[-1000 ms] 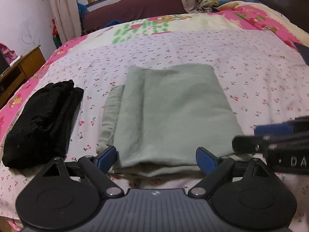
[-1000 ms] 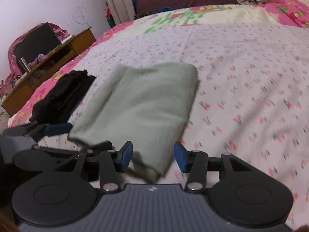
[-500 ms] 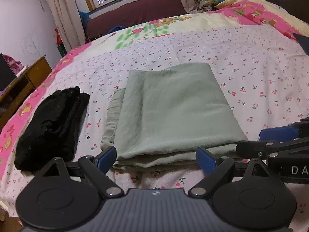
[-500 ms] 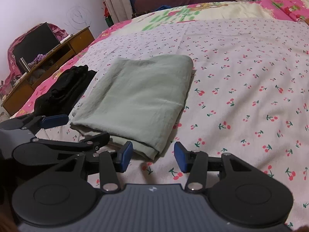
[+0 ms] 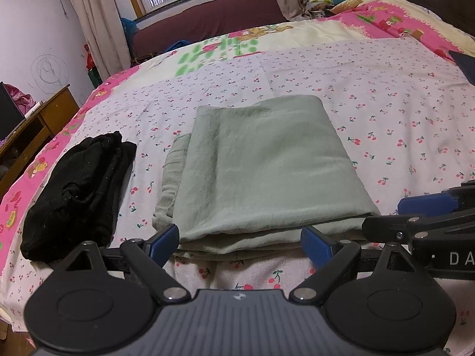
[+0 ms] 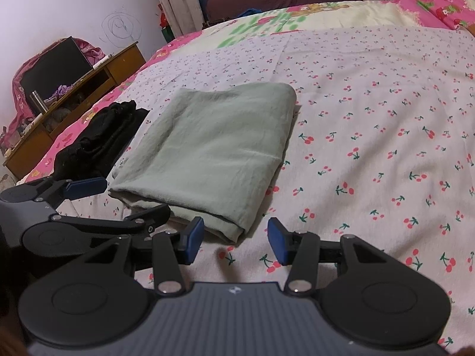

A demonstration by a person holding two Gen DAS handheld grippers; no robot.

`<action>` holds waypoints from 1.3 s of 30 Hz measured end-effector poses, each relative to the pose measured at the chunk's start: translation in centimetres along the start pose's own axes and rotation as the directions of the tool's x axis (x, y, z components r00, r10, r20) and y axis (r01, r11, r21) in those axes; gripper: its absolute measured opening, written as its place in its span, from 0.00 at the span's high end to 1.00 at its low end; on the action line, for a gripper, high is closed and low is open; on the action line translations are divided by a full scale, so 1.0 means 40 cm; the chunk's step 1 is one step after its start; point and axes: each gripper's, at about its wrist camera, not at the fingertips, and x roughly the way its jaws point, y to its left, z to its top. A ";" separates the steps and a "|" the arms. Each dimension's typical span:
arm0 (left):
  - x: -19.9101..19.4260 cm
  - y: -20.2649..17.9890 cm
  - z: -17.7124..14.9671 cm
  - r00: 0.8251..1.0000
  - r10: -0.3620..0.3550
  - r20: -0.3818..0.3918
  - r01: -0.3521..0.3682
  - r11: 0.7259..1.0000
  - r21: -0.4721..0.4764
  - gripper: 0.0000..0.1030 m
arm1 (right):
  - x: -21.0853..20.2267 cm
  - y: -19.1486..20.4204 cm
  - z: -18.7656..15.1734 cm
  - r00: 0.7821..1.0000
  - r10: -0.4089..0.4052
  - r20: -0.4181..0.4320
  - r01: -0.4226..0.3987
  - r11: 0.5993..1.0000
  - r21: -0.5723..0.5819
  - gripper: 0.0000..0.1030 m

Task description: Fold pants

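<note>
The pale green pants [image 5: 261, 172] lie folded into a flat rectangle on the cherry-print bedsheet [image 5: 400, 112]. They also show in the right wrist view [image 6: 213, 148]. My left gripper [image 5: 240, 244] is open and empty, just short of the fold's near edge. My right gripper [image 6: 236, 240] is open and empty, just short of the fold's near right corner. The right gripper's fingers [image 5: 424, 203] show at the right edge of the left wrist view. The left gripper's fingers [image 6: 86, 185] show at the left of the right wrist view.
A folded black garment [image 5: 77, 190] lies left of the green pants, also in the right wrist view [image 6: 98, 139]. A wooden cabinet [image 6: 74, 103] stands left of the bed. A dark red window seat [image 5: 207, 17] is beyond the bed.
Both grippers have drawn back from the pants' near edge and risen a little. The folded pants now lie still and flat on the sheet.
</note>
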 end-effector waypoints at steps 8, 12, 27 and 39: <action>0.000 -0.001 -0.002 1.000 0.002 0.000 -0.002 1.000 0.001 0.01 | 0.002 -0.002 -0.003 1.000 -0.001 -0.004 0.001 1.000 0.002 0.53; 0.003 -0.006 -0.005 1.000 0.013 -0.005 -0.013 1.000 0.013 0.01 | 0.005 0.000 -0.006 1.000 -0.001 -0.006 0.001 1.000 0.005 0.53; 0.008 -0.017 -0.007 1.000 0.028 -0.010 -0.027 0.999 0.035 0.02 | 0.007 -0.001 -0.008 1.000 0.001 -0.007 -0.001 1.000 0.014 0.53; 0.010 -0.019 -0.010 0.999 0.035 -0.008 -0.035 0.998 0.042 0.02 | 0.009 -0.002 -0.011 1.000 0.002 -0.010 -0.002 1.000 0.019 0.53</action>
